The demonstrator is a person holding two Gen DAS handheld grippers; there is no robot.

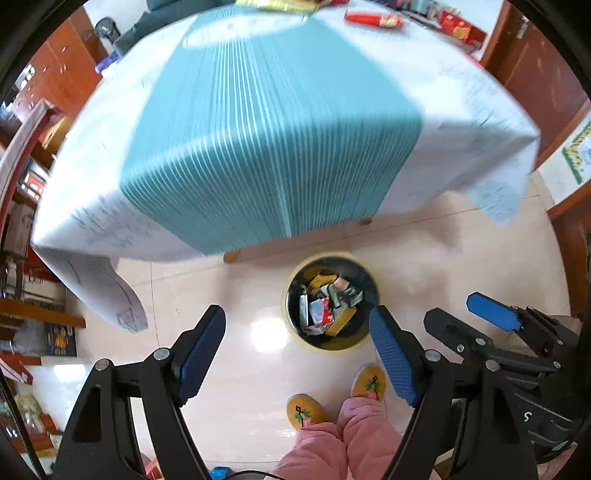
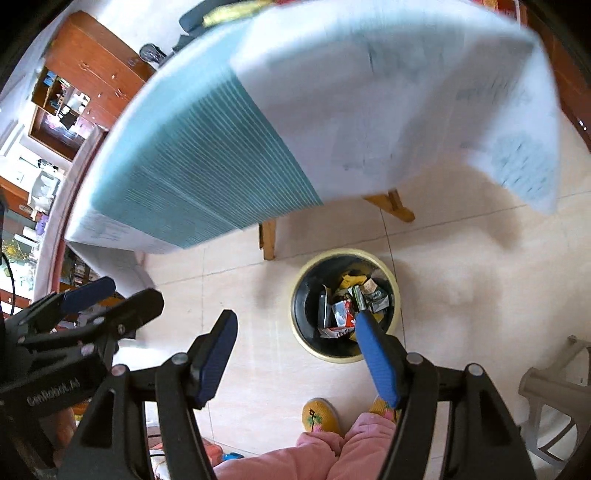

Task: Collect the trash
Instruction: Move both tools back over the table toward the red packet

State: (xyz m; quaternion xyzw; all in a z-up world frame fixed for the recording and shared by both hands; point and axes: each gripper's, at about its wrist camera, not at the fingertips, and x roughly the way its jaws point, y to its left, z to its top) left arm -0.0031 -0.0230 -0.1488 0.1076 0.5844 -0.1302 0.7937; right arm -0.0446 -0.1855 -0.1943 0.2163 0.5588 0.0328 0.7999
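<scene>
Both grippers, left (image 1: 297,354) and right (image 2: 295,358), hung open and empty above the bin (image 1: 295,334); remaining trash (image 1: 373,19) apparently lay across the table (image 1: 461,107).

We see our black left gripper (image 1: 297,350) and right gripper (image 2: 295,354) with blue ribbed pads (image 1: 393,360), silver screws, pink padded trousers (image 1: 332,443), yellow embroidered slippers (image 1: 303,410).

The floor (image 1: 258,369) at the lower middle is pale glossy tile. The cloth (image 1: 273,147) draped over the table (image 2: 267,236) at the top looks soft and matt; the table's legs are bare wood. The bin (image 1: 291,332) is cream plastic, holding crumpled shiny wrappers (image 1: 325,306). The slippers (image 1: 304,410) look knitted.
</scene>
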